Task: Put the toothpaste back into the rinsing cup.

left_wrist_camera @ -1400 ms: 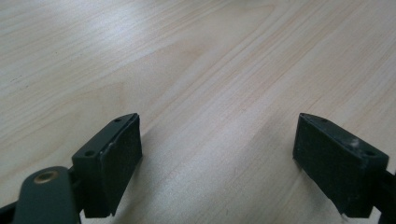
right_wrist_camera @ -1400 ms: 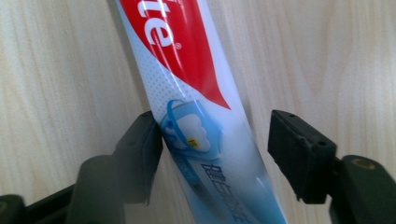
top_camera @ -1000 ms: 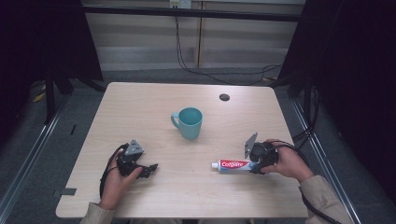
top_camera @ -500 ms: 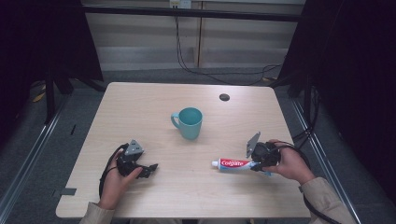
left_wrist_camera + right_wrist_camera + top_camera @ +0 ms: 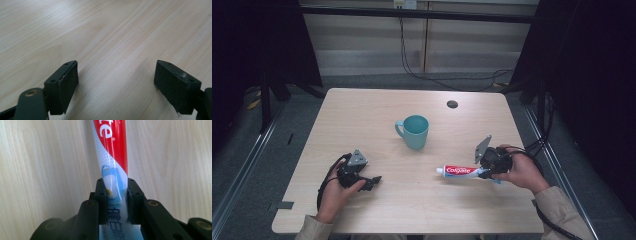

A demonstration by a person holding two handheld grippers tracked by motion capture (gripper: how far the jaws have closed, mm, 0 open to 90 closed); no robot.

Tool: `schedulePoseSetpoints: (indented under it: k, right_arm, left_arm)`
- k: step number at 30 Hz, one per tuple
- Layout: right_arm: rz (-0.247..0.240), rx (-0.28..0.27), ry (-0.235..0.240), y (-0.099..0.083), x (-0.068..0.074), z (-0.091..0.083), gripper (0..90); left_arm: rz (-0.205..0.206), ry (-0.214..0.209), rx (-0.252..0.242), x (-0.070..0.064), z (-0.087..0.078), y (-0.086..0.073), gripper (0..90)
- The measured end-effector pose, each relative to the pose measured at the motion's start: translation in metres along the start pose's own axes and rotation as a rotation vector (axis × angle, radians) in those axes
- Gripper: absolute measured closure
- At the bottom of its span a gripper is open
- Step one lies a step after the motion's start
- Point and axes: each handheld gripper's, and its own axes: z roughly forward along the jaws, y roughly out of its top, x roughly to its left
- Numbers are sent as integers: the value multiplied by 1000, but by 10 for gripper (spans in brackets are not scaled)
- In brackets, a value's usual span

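High view: the tube [image 5: 463,171] lies flat on the desk [image 5: 362,115], near right, cap toward the left; the right tongs [image 5: 486,170] pinch its tail end; the cup [image 5: 414,131] stands in the middle, well apart.

Left gripper view: the left tongs [image 5: 116,82] are released over bare wood.

Right gripper view: the pads [image 5: 102,195] squeeze the tube [image 5: 112,157] centrally; I think it should be lifted slowly and kept level, as the soft tail can bend or slip.
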Motion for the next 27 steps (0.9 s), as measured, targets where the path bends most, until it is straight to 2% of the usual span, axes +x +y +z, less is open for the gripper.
schedulePoseSetpoints:
  k: [5,7,9,13,16,22,27]
  right_arm:
    - [-7,1,8,11,-2,-3,746]
    - [-35,7,7,15,-3,-3,745]
    - [-35,14,4,19,-2,-3,746]
    - [-33,5,1,24,-3,-4,746]
    - [-34,-1,-1,28,-3,-6,746]
    - [-52,-1,-2,37,-3,-7,745]
    - [-59,7,4,45,-1,-7,745]
  left_arm:
    - [62,-13,13,-8,-5,19,196]
    - [79,-26,15,-12,-6,28,196]
    - [92,-41,15,-15,-6,37,195]
    - [145,-61,36,-22,-5,52,181]
    - [184,-58,58,-28,-5,64,190]
    - [202,-111,69,-36,-3,86,193]
    - [253,-133,81,-43,0,98,214]
